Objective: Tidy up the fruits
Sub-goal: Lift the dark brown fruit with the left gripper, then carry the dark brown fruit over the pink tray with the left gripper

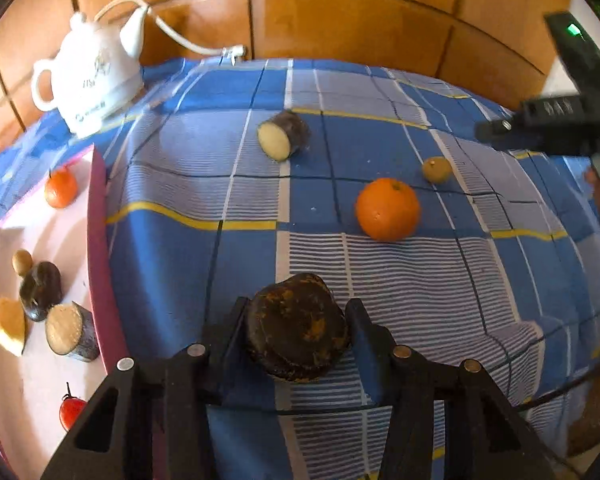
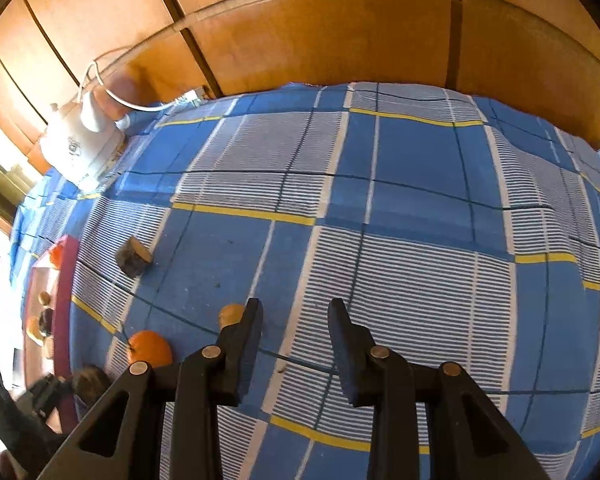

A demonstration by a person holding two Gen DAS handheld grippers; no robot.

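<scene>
Dark round fruit [image 1: 298,330] sits right at the lens, wedged between both pads of the left claw [image 1: 298,336] — clenched on it, looks like a firm side grip, presumably to carry it to the pink tray [image 1: 100,264] at left. That tray already holds an orange, a red tomato-like fruit and several cut pieces (so it reads as the sorting destination). Not yet sorted, loose on the cloth: big orange [image 1: 387,209], a small brownish fruit [image 1: 437,169] just behind it, and a cut dark-skinned piece [image 1: 284,135] further back. Right claw [image 2: 296,344] is nearly closed with nothing between its pads, hovering over bare cloth — idle, likely staying clear of the left. Tabletop is covered in blue plaid cloth with yellow lines, slightly rumpled. White teapot-style kettle [image 1: 92,80] with cord at the far left corner; wood-panelled wall [image 1: 340,12] behind.
</scene>
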